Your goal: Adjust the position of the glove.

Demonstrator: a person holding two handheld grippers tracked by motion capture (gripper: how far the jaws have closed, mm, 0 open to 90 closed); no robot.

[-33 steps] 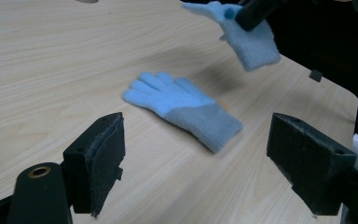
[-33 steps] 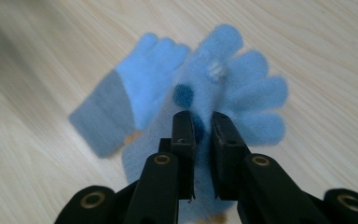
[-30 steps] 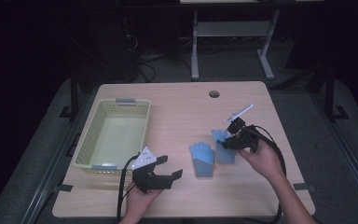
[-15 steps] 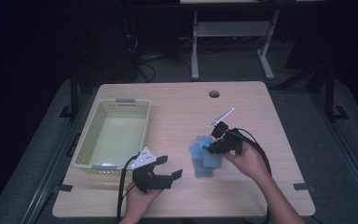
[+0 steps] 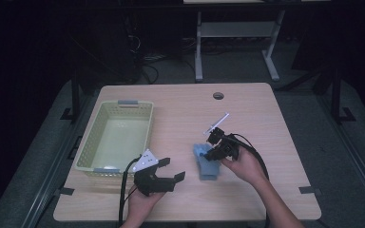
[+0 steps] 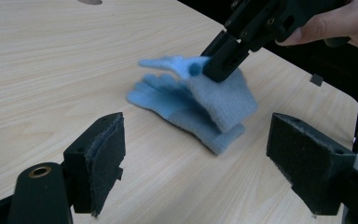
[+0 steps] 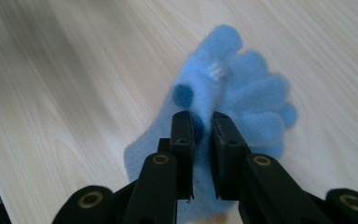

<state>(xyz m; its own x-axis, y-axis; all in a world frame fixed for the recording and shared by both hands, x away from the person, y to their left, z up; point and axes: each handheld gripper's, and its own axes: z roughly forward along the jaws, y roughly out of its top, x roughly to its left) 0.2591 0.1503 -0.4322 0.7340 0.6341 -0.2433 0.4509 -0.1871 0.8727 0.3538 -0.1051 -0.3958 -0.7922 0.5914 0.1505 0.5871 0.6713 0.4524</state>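
Two light blue fleece gloves lie right of the table's middle. My right gripper [image 5: 215, 150] is shut on the upper blue glove [image 6: 223, 95] near its cuff and holds it partly raised over the lower glove [image 6: 165, 100], which lies flat on the wood. In the right gripper view the jaws [image 7: 203, 126] pinch the glove [image 7: 247, 93], whose fingers point away. My left gripper [image 5: 171, 170] stands open near the front edge, left of the gloves. In its own view the left gripper [image 6: 198, 140] holds nothing, and the gloves sit just beyond its jaws.
A pale green plastic basket [image 5: 88, 137] stands on the left half of the table, with nothing in it. A round cable hole [image 5: 218, 95] sits near the far edge. Bare wood [image 5: 275, 128] stretches to the right of the gloves.
My right gripper has moved left with one glove, bringing it from beside the other glove to on top of it. The left gripper has stayed put.
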